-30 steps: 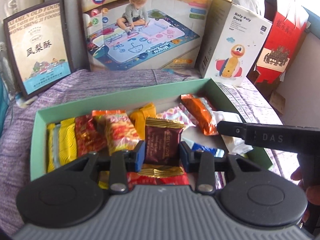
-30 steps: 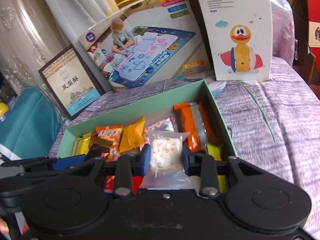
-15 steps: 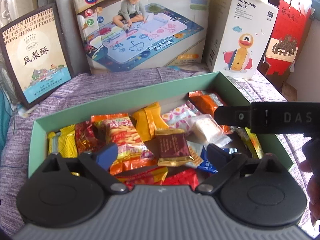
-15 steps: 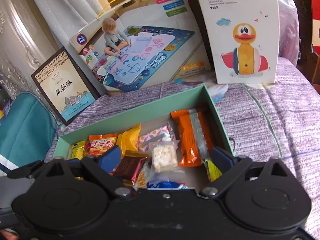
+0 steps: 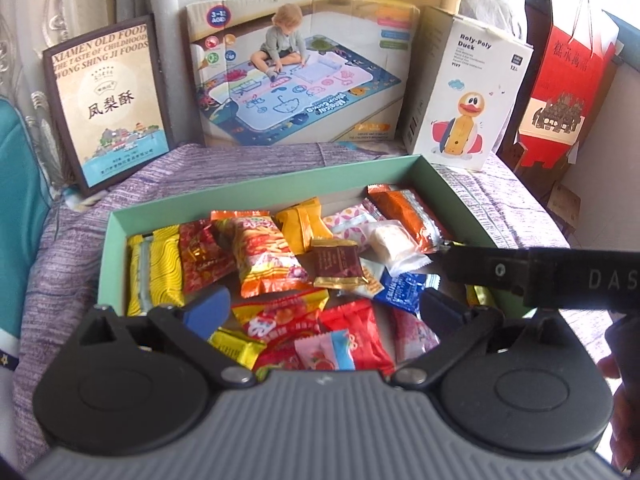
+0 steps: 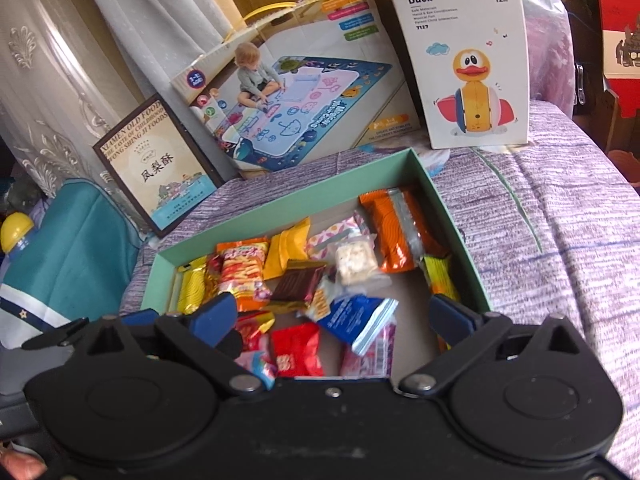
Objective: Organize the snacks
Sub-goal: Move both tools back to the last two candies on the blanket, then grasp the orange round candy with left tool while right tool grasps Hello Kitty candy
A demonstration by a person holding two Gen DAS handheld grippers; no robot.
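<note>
Now | left gripper (image 5: 320, 312) fingers wide, empty | right gripper (image 6: 332, 316) fingers wide, empty

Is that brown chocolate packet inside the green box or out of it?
Inside. The brown chocolate packet lies loose among other snacks within the green box, touched by neither gripper.

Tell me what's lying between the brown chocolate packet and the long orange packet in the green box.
A clear packet holding a pale puffed snack lies between the brown packet and the orange packet; both wrist views show it.
</note>
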